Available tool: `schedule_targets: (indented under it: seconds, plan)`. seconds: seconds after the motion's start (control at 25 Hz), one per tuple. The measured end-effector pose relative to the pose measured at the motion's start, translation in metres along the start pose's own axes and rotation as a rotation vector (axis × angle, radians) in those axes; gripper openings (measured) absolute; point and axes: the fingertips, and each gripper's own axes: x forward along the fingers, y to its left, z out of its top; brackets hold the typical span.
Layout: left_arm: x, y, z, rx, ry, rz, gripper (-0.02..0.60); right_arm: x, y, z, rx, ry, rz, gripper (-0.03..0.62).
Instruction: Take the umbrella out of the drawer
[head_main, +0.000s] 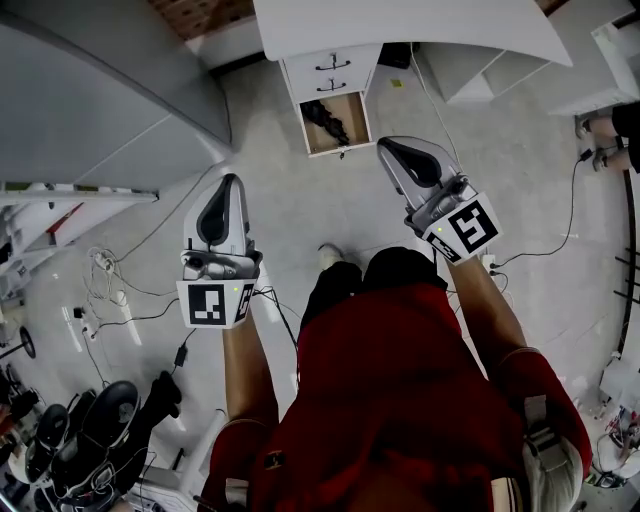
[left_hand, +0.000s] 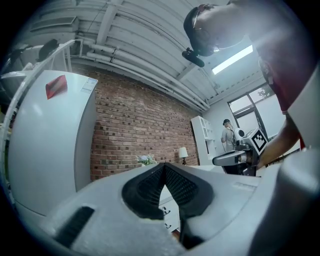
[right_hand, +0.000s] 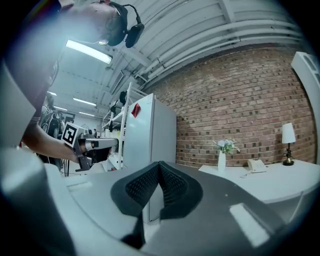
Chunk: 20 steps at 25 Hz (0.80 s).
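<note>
Lying in the open bottom drawer (head_main: 352, 112) of the white cabinet (head_main: 330, 62), under the surface (head_main: 400, 25), the dark umbrella (head_main: 328, 120) is seen in the head view only. Left tongs (head_main: 231, 181) and right tongs (head_main: 384, 146) are held level, each pressed together with nothing gripped, well apart from the drawer across the floor. Cables (head_main: 110, 275) are strewn at left. Fridge (right_hand: 150, 130), lamp (right_hand: 287, 136) and flowers (right_hand: 226, 146) are caught by both gripper views. The telephone (right_hand: 256, 165) is shown by the right gripper view alone.
</note>
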Motion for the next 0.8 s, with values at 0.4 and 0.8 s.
schedule_targets:
  seconds: [0.4, 0.8]
  plan:
    - [0.027, 0.02, -0.014, -0.008, 0.004, 0.054, 0.003, 0.042, -0.018, -0.027, -0.057, 0.055, 0.058, 0.012]
    - [0.066, 0.028, -0.063, 0.007, 0.042, 0.128, 0.003, 0.074, -0.065, -0.086, -0.038, 0.103, 0.109, 0.012]
